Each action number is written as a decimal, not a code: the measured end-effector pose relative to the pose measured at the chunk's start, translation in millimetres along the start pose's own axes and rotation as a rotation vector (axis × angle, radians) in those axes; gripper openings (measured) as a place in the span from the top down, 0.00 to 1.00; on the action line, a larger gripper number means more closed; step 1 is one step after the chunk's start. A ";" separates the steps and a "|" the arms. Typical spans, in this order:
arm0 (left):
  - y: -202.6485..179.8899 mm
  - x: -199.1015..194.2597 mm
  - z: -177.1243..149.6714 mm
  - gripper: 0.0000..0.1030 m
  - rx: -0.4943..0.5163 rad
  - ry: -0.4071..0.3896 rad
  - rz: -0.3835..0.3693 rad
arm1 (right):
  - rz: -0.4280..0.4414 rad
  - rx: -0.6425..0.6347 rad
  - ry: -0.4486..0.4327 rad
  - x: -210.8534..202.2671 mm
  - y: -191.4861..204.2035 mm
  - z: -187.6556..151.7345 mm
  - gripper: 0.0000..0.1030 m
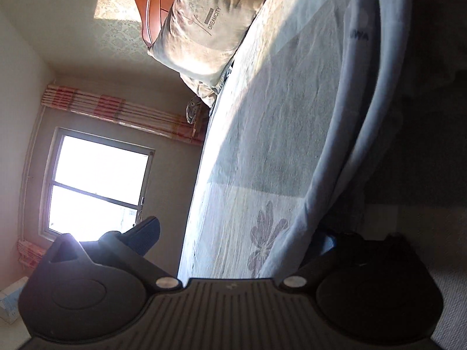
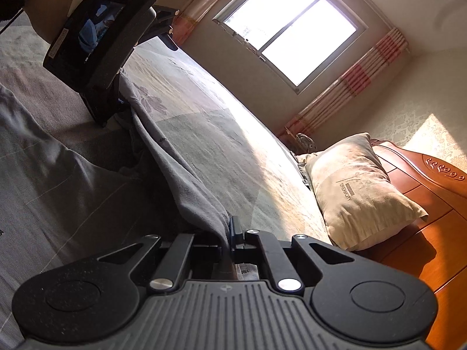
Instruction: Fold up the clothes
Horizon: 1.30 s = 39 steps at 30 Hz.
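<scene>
Right gripper (image 2: 230, 242) is pinched tight on the grey garment (image 2: 186, 175), which stretches toward 10 o'clock across the bed (image 2: 221, 134) up to the left gripper (image 2: 122, 108); can't tell how that one's jaws stand. Pillow (image 2: 359, 192) sits at 3 o'clock.

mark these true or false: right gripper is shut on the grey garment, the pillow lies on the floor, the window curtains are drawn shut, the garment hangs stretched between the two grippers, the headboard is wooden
1. The right gripper is shut on the grey garment. True.
2. The pillow lies on the floor. False: it sits on the bed, against the headboard.
3. The curtains are drawn shut over the window. False: they are pulled aside and the panes are bright.
4. The garment runs stretched between the right gripper and the left gripper. True.
5. The headboard is wooden. True.
</scene>
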<state>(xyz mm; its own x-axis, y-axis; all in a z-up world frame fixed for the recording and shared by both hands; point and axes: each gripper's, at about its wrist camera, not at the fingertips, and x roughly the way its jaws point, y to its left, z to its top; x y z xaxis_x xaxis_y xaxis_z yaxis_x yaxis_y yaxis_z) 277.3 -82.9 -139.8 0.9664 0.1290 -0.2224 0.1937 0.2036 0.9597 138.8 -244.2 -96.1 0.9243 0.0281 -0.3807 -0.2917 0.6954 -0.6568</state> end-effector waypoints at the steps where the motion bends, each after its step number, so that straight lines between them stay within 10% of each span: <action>1: 0.7 4.6 -2.7 0.00 -0.001 0.007 0.000 | 0.002 -0.002 0.004 1.9 -0.6 0.1 0.94; 14: 5.0 6.8 -1.6 0.01 0.091 -0.022 -0.097 | 0.014 0.009 0.020 11.1 -4.4 -3.7 0.94; 24: -21.0 -86.4 21.4 0.03 0.211 -0.324 -0.230 | 0.007 0.029 0.007 7.8 -6.4 -4.5 0.94; 29: -35.1 -103.4 37.7 0.52 0.208 -0.393 -0.295 | 0.003 0.027 0.005 7.2 -6.5 -3.9 0.94; 39: -34.9 -99.6 30.1 0.78 0.168 -0.380 -0.362 | 0.001 0.036 -0.003 5.6 -7.4 -5.2 0.94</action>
<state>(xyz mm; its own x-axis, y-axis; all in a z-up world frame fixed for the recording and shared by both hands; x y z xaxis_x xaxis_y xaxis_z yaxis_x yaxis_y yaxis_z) 179.3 -132.0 -145.9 0.8199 -0.2860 -0.4959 0.5195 0.0079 0.8544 144.8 -252.9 -96.8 0.9245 0.0309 -0.3800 -0.2840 0.7207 -0.6324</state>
